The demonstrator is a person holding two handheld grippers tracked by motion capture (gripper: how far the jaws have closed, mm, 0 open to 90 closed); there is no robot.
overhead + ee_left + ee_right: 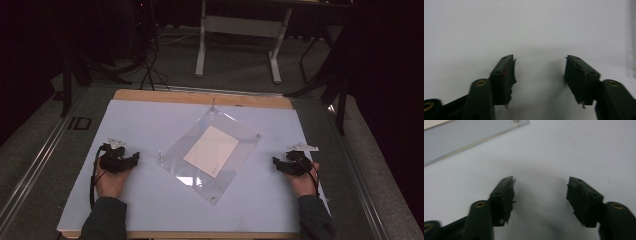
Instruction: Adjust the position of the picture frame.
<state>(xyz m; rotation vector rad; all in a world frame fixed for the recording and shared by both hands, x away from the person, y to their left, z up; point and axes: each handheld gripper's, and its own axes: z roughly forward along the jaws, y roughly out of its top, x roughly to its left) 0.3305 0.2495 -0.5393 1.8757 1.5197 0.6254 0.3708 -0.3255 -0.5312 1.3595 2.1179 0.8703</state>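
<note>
I'm resting two grippers on the table (150, 200), left gripper (134, 159) and right gripper (276, 162), both gaping wide, gripping nothing. Between them one clear sheet (235, 150) is lying, covering one white card (211, 151).

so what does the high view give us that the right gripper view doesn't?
High view alone: the whole clear square acrylic panel lying cornerwise, the pale rectangular paper sheet under it, the left gripper, both hands and the wooden table edge.
Right gripper view alone: the right gripper close up, jaws open and empty, and the panel's corner screw.
Both: the white table cover, part of the panel.
</note>
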